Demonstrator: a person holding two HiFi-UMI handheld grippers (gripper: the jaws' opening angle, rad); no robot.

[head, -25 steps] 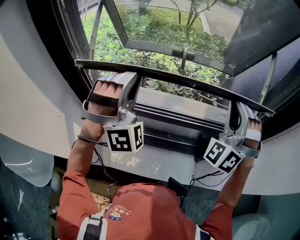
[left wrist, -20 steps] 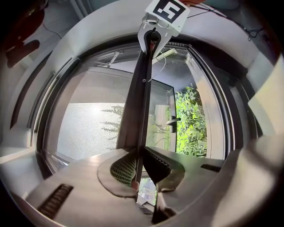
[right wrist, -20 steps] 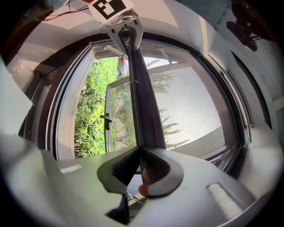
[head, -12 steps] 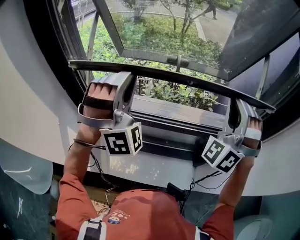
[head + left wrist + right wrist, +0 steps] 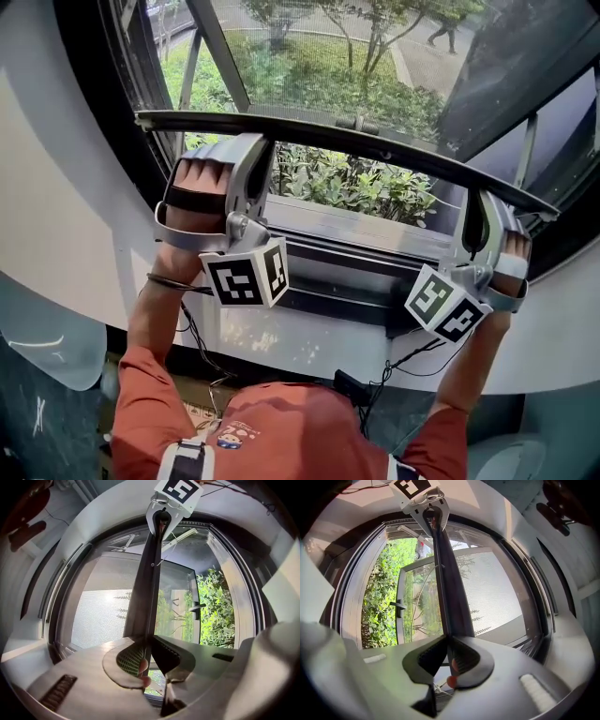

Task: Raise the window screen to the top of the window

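Risen slightly since a second ago, the screen rail (image 5: 375,152) sits just above the sill (image 5: 356,234), clamped by your left hand-held gripper (image 5: 255,142) and right hand-held gripper (image 5: 478,199); mid-lift, raise both ends evenly next.

Fine matt grey mesh screen (image 5: 103,616); smooth, dark, slightly glossy bar (image 5: 403,156).
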